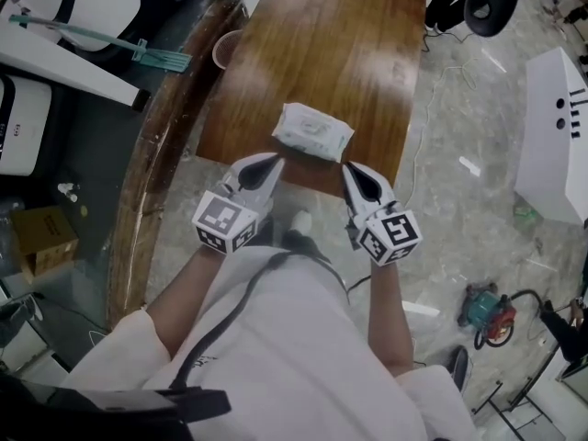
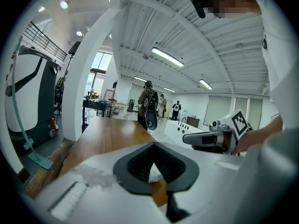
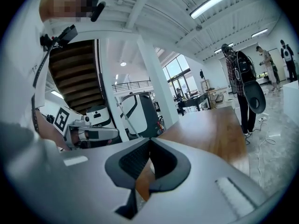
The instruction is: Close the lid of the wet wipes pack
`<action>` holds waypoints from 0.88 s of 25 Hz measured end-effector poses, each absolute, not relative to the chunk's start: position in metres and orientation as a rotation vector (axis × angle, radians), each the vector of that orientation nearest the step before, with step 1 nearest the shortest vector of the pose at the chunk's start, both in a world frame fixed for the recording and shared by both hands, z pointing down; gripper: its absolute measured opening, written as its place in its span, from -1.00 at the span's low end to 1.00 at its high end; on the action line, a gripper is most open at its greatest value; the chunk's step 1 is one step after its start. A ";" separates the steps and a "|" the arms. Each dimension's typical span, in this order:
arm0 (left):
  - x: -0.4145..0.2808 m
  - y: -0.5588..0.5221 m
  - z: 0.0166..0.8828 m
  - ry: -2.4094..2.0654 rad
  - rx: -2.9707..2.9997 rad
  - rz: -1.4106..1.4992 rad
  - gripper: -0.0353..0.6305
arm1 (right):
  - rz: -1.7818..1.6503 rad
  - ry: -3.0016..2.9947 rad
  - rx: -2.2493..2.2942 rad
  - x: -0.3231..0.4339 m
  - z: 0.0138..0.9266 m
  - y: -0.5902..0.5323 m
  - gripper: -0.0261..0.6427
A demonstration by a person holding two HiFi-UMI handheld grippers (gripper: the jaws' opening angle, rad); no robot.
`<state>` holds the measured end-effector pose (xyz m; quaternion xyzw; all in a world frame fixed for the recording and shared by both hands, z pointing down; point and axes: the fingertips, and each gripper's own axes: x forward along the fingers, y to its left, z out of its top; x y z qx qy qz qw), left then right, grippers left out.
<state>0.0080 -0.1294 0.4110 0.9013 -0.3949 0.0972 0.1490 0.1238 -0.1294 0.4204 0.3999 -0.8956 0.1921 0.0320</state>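
The wet wipes pack (image 1: 312, 131), white with pale green print, lies near the front edge of the brown wooden table (image 1: 322, 44). From this height I cannot tell how its lid stands. My left gripper (image 1: 273, 159) hovers just short of the pack's near left corner, jaws together and empty. My right gripper (image 1: 349, 168) is beside it, just off the pack's near right corner, also shut and empty. In the left gripper view the left gripper (image 2: 154, 143) has its tips touching, and a sliver of the pack (image 2: 153, 175) shows behind them. The right gripper (image 3: 149, 140) looks the same in its own view.
A round cup (image 1: 223, 50) stands at the table's left edge, and a green-handled mop (image 1: 138, 49) lies beyond it. A black chair (image 1: 487, 3) is at the far right corner. A white cabinet (image 1: 556, 127) and a power tool (image 1: 485, 312) are on the floor to the right. People (image 2: 149, 106) stand far off.
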 end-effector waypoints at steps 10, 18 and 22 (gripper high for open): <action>0.005 -0.171 0.443 -0.992 2.625 0.347 -0.88 | 0.612 -2.638 1.361 0.121 0.451 -0.173 -0.89; 0.008 -0.198 0.470 -0.898 2.634 0.379 -0.88 | 0.657 -2.587 1.375 0.111 0.475 -0.195 -0.82; 0.013 -0.213 0.483 -0.874 2.632 0.404 -0.88 | 0.663 -2.561 1.397 0.113 0.484 -0.208 -0.75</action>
